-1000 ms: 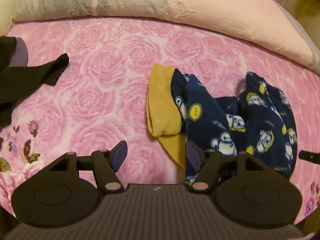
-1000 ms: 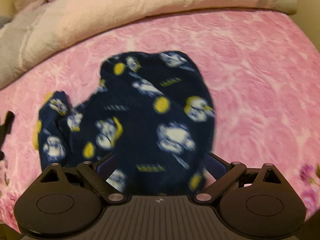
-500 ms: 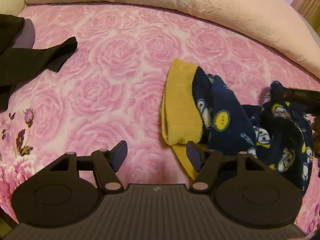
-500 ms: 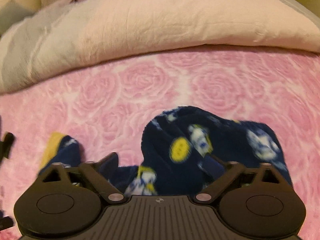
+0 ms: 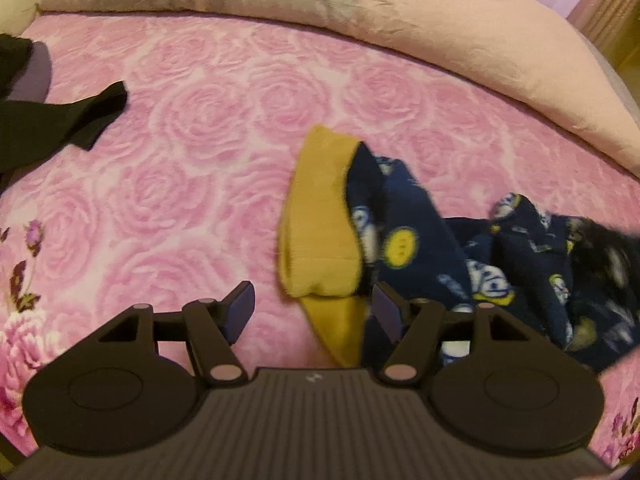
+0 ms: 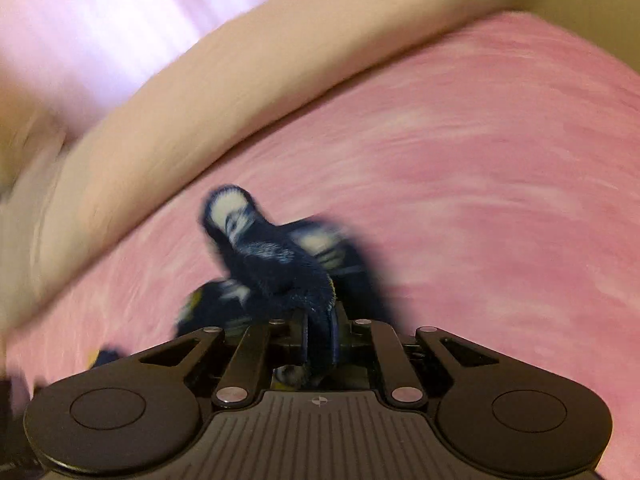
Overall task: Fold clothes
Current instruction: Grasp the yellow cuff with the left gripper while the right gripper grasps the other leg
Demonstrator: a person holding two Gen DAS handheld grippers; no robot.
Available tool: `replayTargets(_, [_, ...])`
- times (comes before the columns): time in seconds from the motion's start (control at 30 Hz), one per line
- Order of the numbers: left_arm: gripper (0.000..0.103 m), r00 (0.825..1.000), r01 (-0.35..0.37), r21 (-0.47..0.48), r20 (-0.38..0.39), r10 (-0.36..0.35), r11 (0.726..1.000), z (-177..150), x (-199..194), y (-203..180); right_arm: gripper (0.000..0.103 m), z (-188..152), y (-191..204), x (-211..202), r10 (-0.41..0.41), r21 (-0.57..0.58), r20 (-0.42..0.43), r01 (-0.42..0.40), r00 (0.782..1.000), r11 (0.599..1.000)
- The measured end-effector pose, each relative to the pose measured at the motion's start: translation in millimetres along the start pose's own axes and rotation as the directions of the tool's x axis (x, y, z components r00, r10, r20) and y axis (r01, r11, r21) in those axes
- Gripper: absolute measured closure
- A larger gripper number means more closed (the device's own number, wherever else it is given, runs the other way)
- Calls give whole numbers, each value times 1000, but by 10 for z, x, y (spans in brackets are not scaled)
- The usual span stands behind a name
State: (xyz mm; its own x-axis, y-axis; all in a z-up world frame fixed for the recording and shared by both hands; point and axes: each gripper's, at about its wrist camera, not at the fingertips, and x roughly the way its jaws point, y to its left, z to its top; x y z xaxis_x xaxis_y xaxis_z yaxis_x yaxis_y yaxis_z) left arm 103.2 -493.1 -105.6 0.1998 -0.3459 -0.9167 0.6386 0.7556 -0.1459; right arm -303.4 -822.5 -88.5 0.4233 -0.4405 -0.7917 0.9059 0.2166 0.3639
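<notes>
A navy fleece garment [image 5: 420, 240] printed with white and yellow figures lies crumpled on the pink rose bedsheet [image 5: 200, 120]. Its yellow cuff [image 5: 320, 216] is folded over at the left end. My left gripper [image 5: 312, 304] hovers open just over the cuff's near edge, with its right finger against the navy cloth. In the blurred right wrist view my right gripper [image 6: 320, 336] has its jaws closing, and the pads pinch a bunched fold of the garment [image 6: 280, 256], which rises in front of the fingers.
A black garment [image 5: 48, 120] lies at the left edge of the bed. A long beige and grey rolled duvet [image 5: 400, 20] runs along the far side and also shows in the right wrist view [image 6: 200, 120].
My right gripper went from wide open over the garment to pinched on a fold of it, and its view swung and rolled. The left gripper sank a little toward the yellow cuff.
</notes>
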Motion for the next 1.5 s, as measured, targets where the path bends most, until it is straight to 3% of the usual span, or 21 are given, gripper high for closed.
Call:
replayTargets(0.07, [41,1000,26,-4,2,-26,1000,-4,15,-74,94,-69,-567,-393,-90,106,24,87,996,991])
replayTargets(0.17, [41,998,63,-31,-6,-63,998,-1,79,-171,94,-252,-1310,-721,-183,269,-16,181,983,946])
replayTargets(0.27, [41,996,88,-57,-16,-89,994,49,180,-281,94,-425,-1890,-817,-158,446,-72,174,985,878])
replayTargets(0.33, [41,995,96,-60,-15,-97,994,122,258,-375,93,-492,-2111,-762,-79,538,-66,102,995,837])
replayTargets(0.37, [41,995,96,-64,-15,-97,993,171,304,-420,93,-512,-2185,-716,-41,574,-56,66,998,816])
replayTargets(0.4, [41,995,100,-74,-15,-101,992,226,356,-459,78,-511,-2211,-648,-18,587,-54,46,998,808])
replayTargets(0.43, [41,994,105,-91,-20,-107,990,284,416,-490,60,-500,-2217,-569,0,591,-60,35,998,806])
replayTargets(0.47, [40,993,109,-109,-25,-113,988,342,476,-520,24,-494,-2211,-517,12,589,-55,22,998,808])
replayTargets(0.63, [40,993,90,-212,-60,-105,973,542,782,-578,21,-466,-2105,-312,72,579,-42,-35,996,815])
replayTargets(0.77, [40,992,108,-321,-22,-121,941,625,852,-494,21,-460,-2081,-136,45,562,-119,30,992,827])
replayTargets(0.83, [40,992,103,-298,-40,-121,949,634,899,-540,21,-485,-2078,-51,50,556,-139,36,989,831])
replayTargets(0.9, [44,987,93,-238,-103,-120,967,606,1005,-644,22,-512,-2071,46,57,550,-158,40,986,834])
replayTargets(0.93, [55,984,100,-214,-126,-129,972,568,1045,-682,22,-524,-2062,89,64,546,-169,39,984,837])
replayTargets(0.97, [79,979,109,-191,-147,-138,976,529,1084,-719,29,-536,-2049,127,74,543,-181,37,981,839])
replayTargets(1.0, [87,981,111,-182,-137,-137,977,485,1061,-706,62,-547,-2035,166,84,539,-194,35,978,841])
replayTargets(1.03, [91,983,113,-174,-124,-135,978,441,1032,-688,80,-547,-2015,184,89,533,-209,37,974,845])
replayTargets(1.07, [95,985,119,-188,-104,-140,975,412,978,-636,92,-537,-1991,186,92,524,-228,42,969,851])
replayTargets(1.2, [98,993,98,-245,-33,-109,964,504,587,-257,96,-360,-1845,-20,146,504,-189,-31,971,863])
replayTargets(1.33, [98,995,44,-245,94,-21,968,1007,24,81,97,258,-1492,-231,258,490,-78,-188,963,851])
replayTargets(1.43, [98,976,53,-239,216,0,970,1455,-497,204,97,953,-982,-311,321,398,22,-303,947,866])
replayTargets(1.5, [98,948,72,-227,319,4,971,1762,-932,233,98,1422,-539,-418,384,319,101,-395,918,861])
